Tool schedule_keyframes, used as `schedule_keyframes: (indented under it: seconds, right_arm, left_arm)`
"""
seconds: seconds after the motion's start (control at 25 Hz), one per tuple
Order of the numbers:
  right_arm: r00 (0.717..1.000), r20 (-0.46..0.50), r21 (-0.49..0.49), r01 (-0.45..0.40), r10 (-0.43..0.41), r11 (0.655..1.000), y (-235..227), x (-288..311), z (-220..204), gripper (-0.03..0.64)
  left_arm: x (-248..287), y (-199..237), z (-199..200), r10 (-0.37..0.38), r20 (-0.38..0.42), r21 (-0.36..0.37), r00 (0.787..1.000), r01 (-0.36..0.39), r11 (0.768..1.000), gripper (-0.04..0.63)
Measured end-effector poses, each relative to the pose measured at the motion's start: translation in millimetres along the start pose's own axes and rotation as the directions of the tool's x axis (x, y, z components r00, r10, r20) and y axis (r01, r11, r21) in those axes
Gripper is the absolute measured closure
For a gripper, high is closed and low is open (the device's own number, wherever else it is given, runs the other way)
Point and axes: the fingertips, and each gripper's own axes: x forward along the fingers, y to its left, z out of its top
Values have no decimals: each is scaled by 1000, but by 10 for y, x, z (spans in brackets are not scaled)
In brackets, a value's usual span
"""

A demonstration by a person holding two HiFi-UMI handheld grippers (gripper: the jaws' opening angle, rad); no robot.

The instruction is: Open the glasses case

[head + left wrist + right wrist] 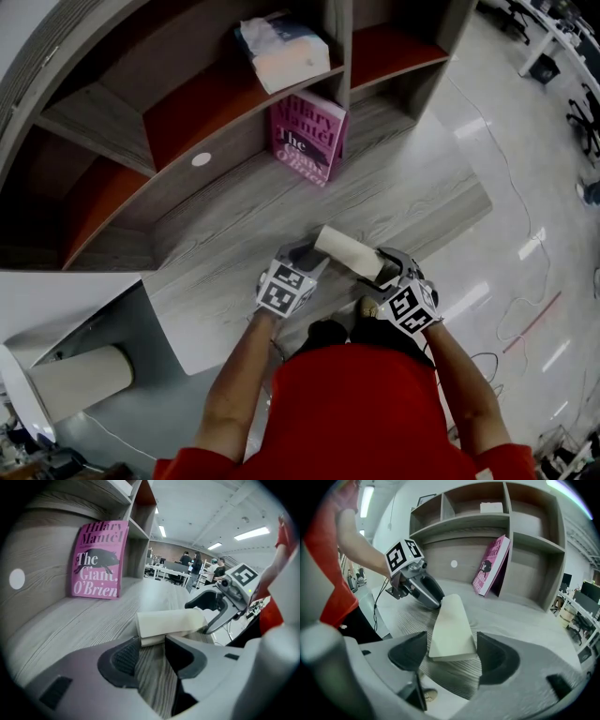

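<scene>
A cream glasses case lies closed and flat on the grey wood desk, close to the front edge. My left gripper is at its left end and my right gripper at its right end. In the left gripper view the case's near end sits just between the open jaws of my left gripper, with a gap on each side. In the right gripper view the other end of the case lies between the spread jaws of my right gripper, and the pads do not touch it.
A pink book leans upright against the shelf unit behind the case. A white packet lies on a shelf above. The desk's front edge runs just under my hands. People stand far off in the room.
</scene>
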Motion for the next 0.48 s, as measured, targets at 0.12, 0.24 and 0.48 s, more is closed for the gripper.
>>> schedule_keyframes:
  seconds: [0.12, 0.24, 0.48]
  right_arm:
    - [1000, -2, -8, -3, 3, 1000, -22, 8, -3, 305]
    - [1000, 12, 6, -29, 29, 1000, -31, 4, 0, 307]
    - [987, 86, 176, -151, 138, 973, -100, -45, 54, 308]
  left_arm:
    - [10, -6, -6, -11, -10, 3, 1000, 11, 1000, 434]
    - [9, -5, -11, -17, -16, -1, 1000, 17, 1000, 443]
    - [8, -9, -4, -11, -37, 4, 999, 11, 1000, 446]
